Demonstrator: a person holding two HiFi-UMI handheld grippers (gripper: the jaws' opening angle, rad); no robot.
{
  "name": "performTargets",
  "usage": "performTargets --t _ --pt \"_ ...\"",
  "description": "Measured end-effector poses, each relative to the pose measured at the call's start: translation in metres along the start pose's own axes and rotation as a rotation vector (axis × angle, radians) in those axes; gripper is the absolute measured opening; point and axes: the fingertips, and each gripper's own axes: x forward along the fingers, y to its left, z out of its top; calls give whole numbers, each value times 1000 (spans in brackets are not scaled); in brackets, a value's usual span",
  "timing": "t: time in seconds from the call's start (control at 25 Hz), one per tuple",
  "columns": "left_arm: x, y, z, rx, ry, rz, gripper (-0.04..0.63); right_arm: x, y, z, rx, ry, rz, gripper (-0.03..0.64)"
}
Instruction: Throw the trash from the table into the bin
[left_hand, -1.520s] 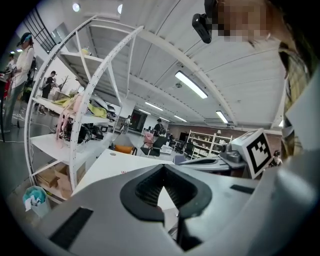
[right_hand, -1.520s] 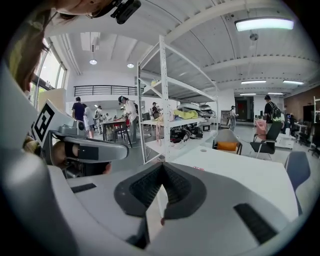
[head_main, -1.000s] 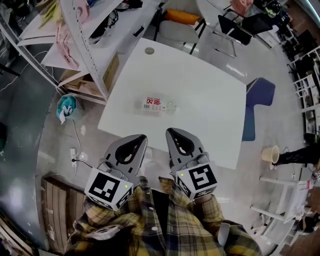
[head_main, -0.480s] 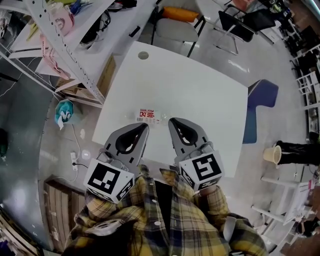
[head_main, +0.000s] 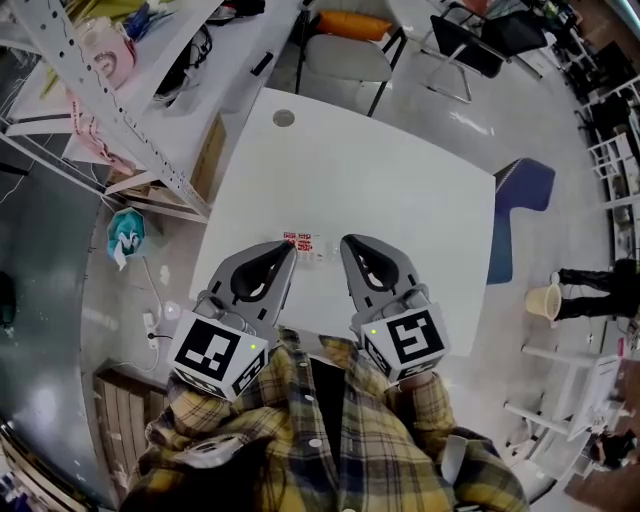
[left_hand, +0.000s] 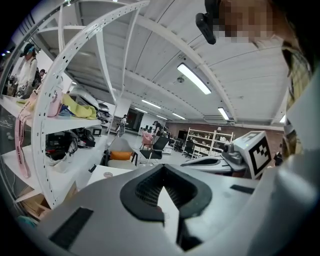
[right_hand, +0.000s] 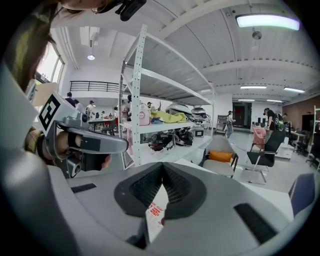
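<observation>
White table (head_main: 400, 190) stands in big workshop, metal shelf rack (head_main: 120, 120) at its left, beige bucket (head_main: 543, 303) on floor well apart at right. 1 clear plastic bottle (head_main: 306, 245) with red-white label lies on near part of table, between tips of 2 grippers, not gripped. Left gripper (head_main: 282, 250) just beside bottle on left, jaws closed together, nothing between. Right gripper (head_main: 350, 244) just beside on right, jaws also closed and empty; right gripper view shows label below them.
</observation>
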Motion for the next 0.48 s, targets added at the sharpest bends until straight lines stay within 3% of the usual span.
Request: performTargets --t 0.2,0.48 --pt "0 10 -5 -13 16 4 6 13 2 -6 -28 51 45 -2" --pt "-5 16 -16 -34 43 25 7 33 12 -36 -91 165 190 0"
